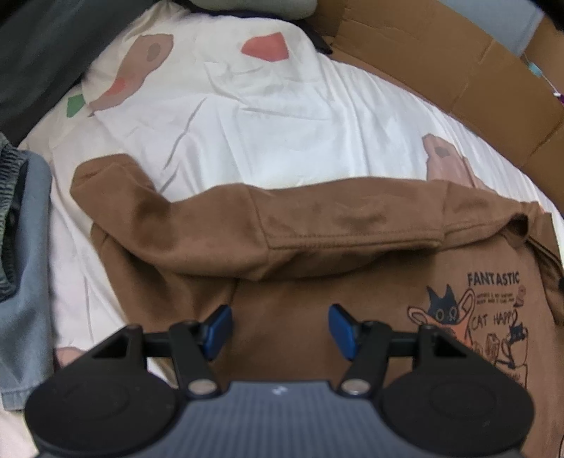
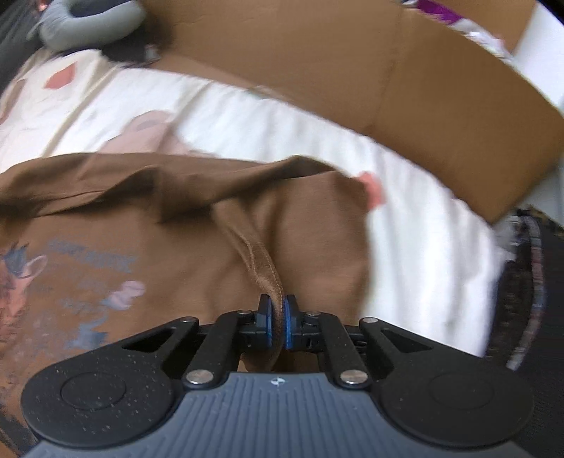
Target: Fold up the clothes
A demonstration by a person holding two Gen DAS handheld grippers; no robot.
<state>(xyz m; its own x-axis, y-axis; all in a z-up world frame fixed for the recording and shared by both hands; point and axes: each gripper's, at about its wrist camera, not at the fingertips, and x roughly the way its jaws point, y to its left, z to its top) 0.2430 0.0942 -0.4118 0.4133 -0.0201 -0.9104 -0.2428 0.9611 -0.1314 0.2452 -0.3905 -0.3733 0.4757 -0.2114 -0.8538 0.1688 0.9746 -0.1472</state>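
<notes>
A brown sweatshirt (image 1: 317, 282) with a cat print and the word FANTASTIC lies on a white bedsheet (image 1: 246, 116). One sleeve is folded across its upper part. My left gripper (image 1: 280, 329) hovers open just above the brown cloth, with nothing between its blue pads. In the right wrist view the same sweatshirt (image 2: 141, 246) is blurred by motion. My right gripper (image 2: 277, 326) is shut on a stitched hem of the brown cloth, which rises in a ridge from the pads.
A flattened cardboard box (image 1: 458, 60) lies along the far right side of the bed. Blue denim clothing (image 1: 24, 282) sits at the left edge. A grey cushion (image 2: 91, 17) rests at the head end. Dark patterned fabric (image 2: 525, 282) lies at the right edge.
</notes>
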